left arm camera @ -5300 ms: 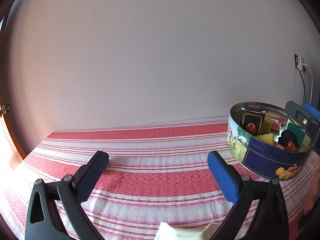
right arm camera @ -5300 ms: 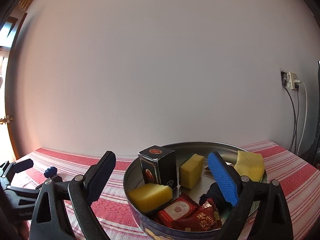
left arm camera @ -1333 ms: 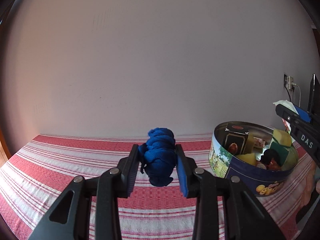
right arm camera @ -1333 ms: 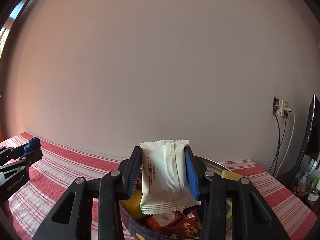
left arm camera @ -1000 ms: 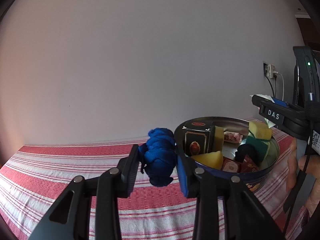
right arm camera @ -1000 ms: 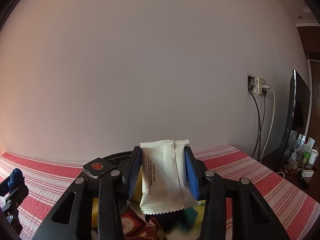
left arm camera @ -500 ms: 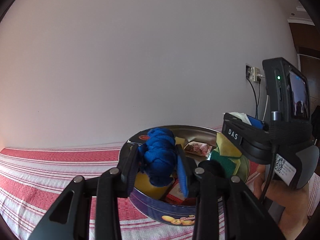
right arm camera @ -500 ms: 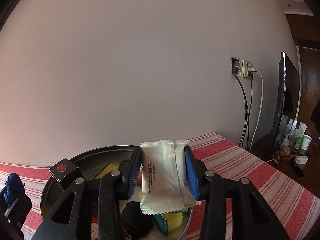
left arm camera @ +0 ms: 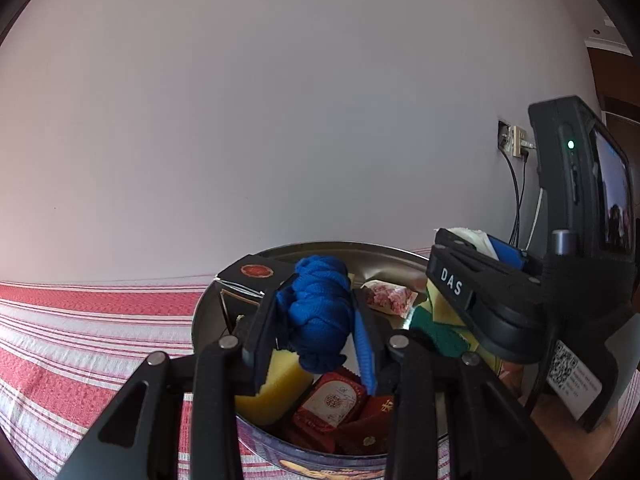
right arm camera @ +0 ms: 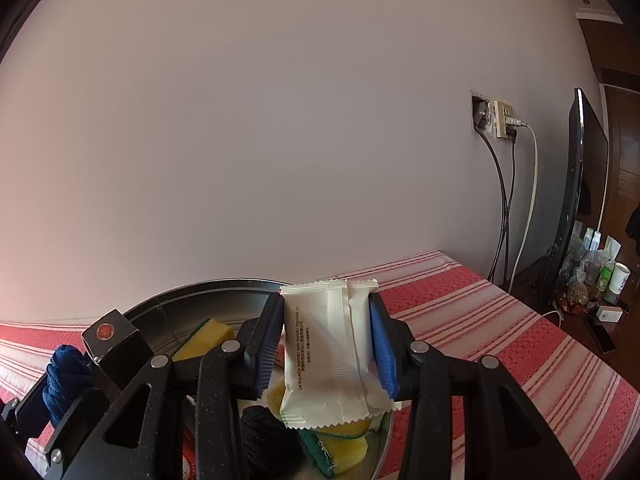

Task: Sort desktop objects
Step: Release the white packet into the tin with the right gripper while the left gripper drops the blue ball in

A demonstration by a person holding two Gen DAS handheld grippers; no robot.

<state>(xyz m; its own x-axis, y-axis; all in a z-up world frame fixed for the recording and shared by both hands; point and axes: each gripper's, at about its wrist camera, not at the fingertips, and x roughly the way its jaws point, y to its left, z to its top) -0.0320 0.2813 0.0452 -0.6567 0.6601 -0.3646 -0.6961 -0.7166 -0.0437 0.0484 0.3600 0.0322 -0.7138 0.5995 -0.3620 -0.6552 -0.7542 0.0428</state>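
My left gripper (left arm camera: 320,312) is shut on a blue knotted cloth bundle (left arm camera: 318,312) and holds it over the round tin (left arm camera: 340,246). My right gripper (right arm camera: 326,340) is shut on a white sealed packet (right arm camera: 326,352) and holds it over the right side of the same tin (right arm camera: 200,292). The tin holds a black box (left arm camera: 250,278), yellow sponges (left arm camera: 276,384), red packets (left arm camera: 332,396) and a black cloth (right arm camera: 264,436). The right gripper also shows in the left wrist view (left arm camera: 472,276); the blue bundle shows in the right wrist view (right arm camera: 66,376).
The tin stands on a red and white striped cloth (right arm camera: 480,320) by a plain wall. A wall socket with cables (right arm camera: 500,120) is at the right. A monitor (right arm camera: 576,200) and a low table with bottles (right arm camera: 596,280) stand beyond the table's right edge.
Both grippers closed and lifted their objects, then moved over the tin. In the last half second the left gripper came further in above the tin's contents; the right shifted to its right side.
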